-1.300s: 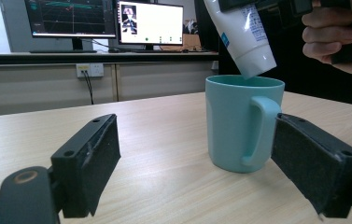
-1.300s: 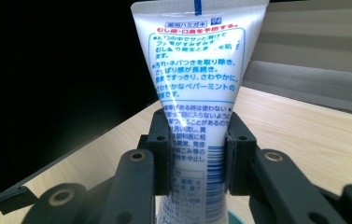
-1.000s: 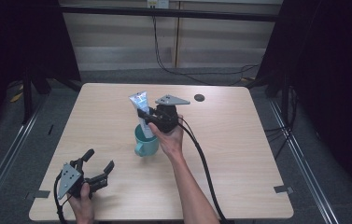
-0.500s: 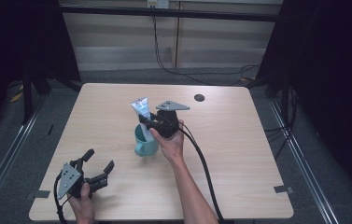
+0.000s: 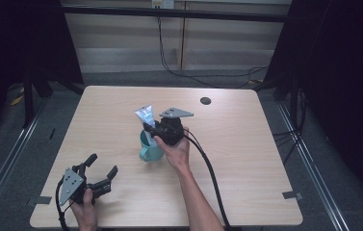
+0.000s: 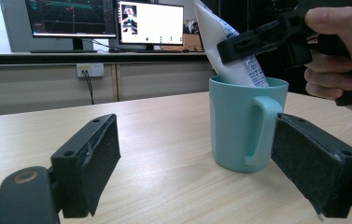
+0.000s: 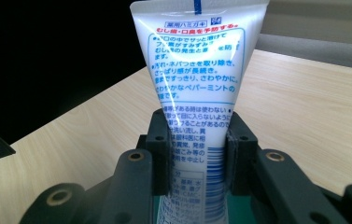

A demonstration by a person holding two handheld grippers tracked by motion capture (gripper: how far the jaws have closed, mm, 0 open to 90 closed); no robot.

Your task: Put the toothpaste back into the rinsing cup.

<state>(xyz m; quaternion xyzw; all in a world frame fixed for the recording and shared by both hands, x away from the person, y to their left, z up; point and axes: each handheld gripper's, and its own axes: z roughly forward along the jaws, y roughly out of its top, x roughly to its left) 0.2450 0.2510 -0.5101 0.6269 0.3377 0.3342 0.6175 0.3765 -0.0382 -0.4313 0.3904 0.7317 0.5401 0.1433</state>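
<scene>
The right gripper [image 5: 151, 129] has lowered the white plastic toothpaste tube [image 5: 145, 117] a little further into the teal ceramic mug [image 5: 149, 150]. Its jaws are closed tightly on the tube's middle. The tube leans, flat crimped end up; the left gripper [image 5: 103, 169] rests wide open, holding nothing.

High view overlooks the table [image 5: 246, 159]; both tool views face the mug [image 6: 239, 126] closely.

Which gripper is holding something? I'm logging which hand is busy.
The right gripper: its jaws clamp the white tube standing in the teal mug. The left gripper sits open near the table's front edge.
</scene>
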